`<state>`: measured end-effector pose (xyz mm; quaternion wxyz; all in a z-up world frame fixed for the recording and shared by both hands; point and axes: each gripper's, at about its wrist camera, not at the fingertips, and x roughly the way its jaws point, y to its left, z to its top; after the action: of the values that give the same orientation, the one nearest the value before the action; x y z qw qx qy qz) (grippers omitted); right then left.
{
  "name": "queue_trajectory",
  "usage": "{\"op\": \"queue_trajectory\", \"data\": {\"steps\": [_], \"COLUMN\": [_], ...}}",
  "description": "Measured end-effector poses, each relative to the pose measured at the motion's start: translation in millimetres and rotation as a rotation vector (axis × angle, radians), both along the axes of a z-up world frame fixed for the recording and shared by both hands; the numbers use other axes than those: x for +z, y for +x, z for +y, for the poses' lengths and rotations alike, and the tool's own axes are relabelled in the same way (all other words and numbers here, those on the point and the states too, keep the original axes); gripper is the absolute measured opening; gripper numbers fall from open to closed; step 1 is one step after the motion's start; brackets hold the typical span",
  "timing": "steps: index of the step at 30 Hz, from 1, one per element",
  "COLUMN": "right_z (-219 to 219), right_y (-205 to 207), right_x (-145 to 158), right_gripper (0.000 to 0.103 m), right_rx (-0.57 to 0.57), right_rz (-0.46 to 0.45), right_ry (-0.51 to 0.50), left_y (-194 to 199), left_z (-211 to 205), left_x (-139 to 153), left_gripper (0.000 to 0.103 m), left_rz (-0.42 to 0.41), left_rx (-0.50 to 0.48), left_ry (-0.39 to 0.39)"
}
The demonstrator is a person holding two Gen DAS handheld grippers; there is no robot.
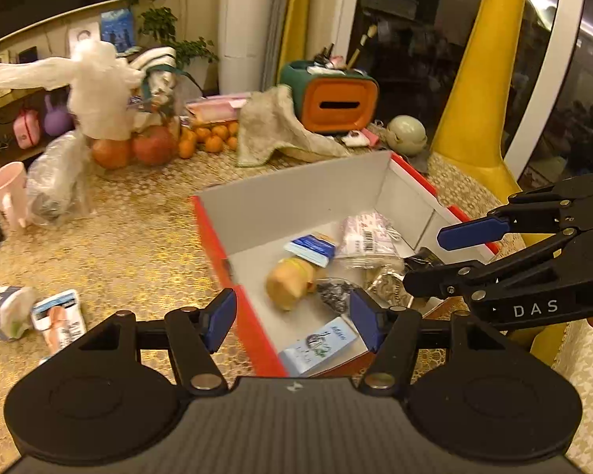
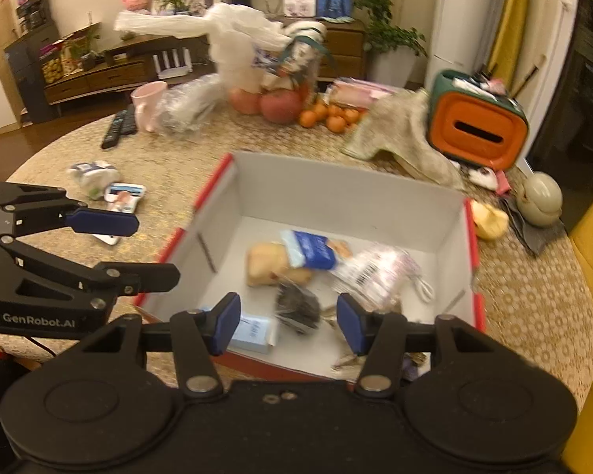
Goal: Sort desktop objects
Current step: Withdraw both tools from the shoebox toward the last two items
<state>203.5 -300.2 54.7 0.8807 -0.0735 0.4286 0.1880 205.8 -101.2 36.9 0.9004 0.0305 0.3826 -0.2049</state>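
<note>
Both grippers hang over the near end of the box, each with its blue pads apart and nothing between them: the left gripper [image 1: 294,318] sits above the near left wall, and the right gripper [image 2: 288,324] beside it, above the near edge. The right one's jaws stand parted over a dark crinkly packet [image 2: 298,308], not touching it as far as I can see. The red-sided box [image 1: 296,197] lies in the middle of the surface [image 1: 138,237] and already holds a blue pack [image 2: 310,252], a yellowish lump [image 2: 265,264], a barcoded bag [image 2: 375,276] and a pale blue carton [image 2: 253,331] at the near wall. What remains to sort, I judge, are the two small packets [image 1: 59,318] lying loose toward the left edge of the surface, and perhaps the yellow scrap [image 2: 492,219] just outside the box's right wall; it is too blurred to name. The risk from here is mostly crowding: the two grippers are close, so a reach by the left one toward the loose packets could clip the box wall or the other gripper. The packets look soft and flat, so the pads might slide over them or pinch only the wrapper.
</note>
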Motion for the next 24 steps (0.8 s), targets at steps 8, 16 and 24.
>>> {"op": "queue_trajectory", "data": {"steps": [8, 16, 24], "right_z": [47.0, 101.8, 153.8], "right_y": [-3.2, 1.1, 15.9], "right_x": [11.2, 12.9, -2.7], "right_gripper": [0.054, 0.058, 0.066], "right_rx": [0.058, 0.128, 0.17], "right_rz": [-0.016, -0.016, 0.012], "right_ry": [0.006, 0.029, 0.031], "left_y": [-8.5, -11.5, 1.5], "left_z": [48.3, 107.6, 171.5], "left_x": [6.8, 6.4, -3.6], "left_gripper": [0.062, 0.069, 0.076], "left_rz": [-0.021, -0.034, -0.017], "left_rx": [0.065, 0.144, 0.247], "left_ry": [-0.012, 0.003, 0.009]}}
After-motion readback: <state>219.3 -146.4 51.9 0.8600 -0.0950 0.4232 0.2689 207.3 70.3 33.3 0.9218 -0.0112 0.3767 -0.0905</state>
